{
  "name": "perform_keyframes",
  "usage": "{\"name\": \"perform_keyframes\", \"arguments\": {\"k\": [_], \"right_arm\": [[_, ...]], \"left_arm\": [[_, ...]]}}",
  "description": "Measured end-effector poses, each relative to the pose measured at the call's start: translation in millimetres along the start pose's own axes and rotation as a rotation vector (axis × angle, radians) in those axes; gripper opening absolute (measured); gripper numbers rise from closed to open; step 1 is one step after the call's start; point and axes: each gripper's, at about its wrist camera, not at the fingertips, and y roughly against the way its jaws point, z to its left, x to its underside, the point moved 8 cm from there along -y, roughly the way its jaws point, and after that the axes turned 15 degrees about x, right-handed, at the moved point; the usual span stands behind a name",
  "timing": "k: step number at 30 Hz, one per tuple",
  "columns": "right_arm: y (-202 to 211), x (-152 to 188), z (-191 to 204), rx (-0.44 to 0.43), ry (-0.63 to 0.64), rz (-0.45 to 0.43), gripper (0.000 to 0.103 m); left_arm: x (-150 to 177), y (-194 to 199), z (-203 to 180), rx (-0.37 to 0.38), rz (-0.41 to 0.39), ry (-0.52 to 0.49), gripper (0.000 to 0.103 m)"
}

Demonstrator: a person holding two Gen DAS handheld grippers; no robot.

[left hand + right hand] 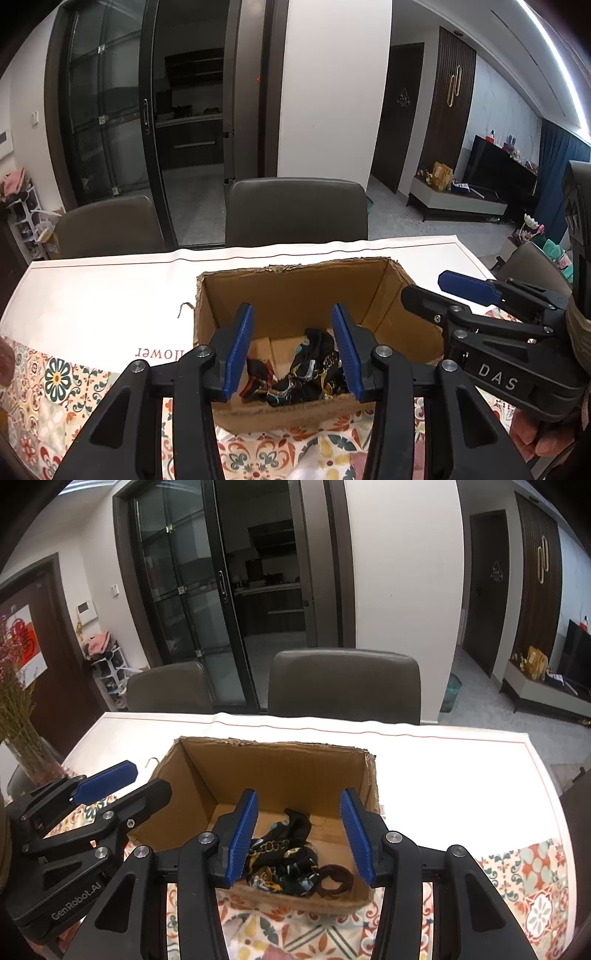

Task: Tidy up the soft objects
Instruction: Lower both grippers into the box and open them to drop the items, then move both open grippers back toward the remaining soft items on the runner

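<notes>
An open cardboard box stands on the table. In it lies a crumpled black patterned scarf; a dark brown hair tie lies beside it in the right wrist view. My left gripper is open and empty, held above the box's near edge. My right gripper is open and empty, also above the near edge. Each gripper shows in the other's view: the right one at the box's right, the left one at its left.
The table carries a white cloth and a colourful floral cloth near me. Two grey chairs stand behind the table. A vase of dried flowers stands at the left.
</notes>
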Motion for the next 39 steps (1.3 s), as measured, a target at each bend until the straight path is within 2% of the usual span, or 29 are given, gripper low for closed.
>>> {"name": "perform_keyframes", "arguments": {"k": [4, 6, 7, 13, 20, 28, 39], "right_arm": [[21, 1, -5, 0.007, -0.01, -0.028, 0.048], [32, 1, -8, 0.013, -0.02, -0.045, 0.057], [37, 1, -8, 0.017, -0.024, -0.054, 0.057], [71, 4, -16, 0.041, -0.035, -0.11, 0.058], [106, 17, -22, 0.06, -0.049, -0.147, 0.062], [136, 37, -25, 0.08, -0.05, -0.162, 0.062], [157, 72, -33, 0.081, -0.052, -0.129, 0.062]], "left_arm": [[4, 17, -6, -0.019, -0.016, -0.005, 0.048], [4, 26, -10, -0.018, -0.028, -0.006, 0.051], [4, 30, -13, -0.018, -0.031, -0.007, 0.051], [10, 56, -27, -0.029, -0.055, -0.027, 0.059], [23, 86, -45, -0.034, -0.078, -0.056, 0.062], [41, 112, -64, -0.041, -0.089, -0.082, 0.07], [73, 137, -85, -0.029, -0.073, -0.082, 0.078]]}}
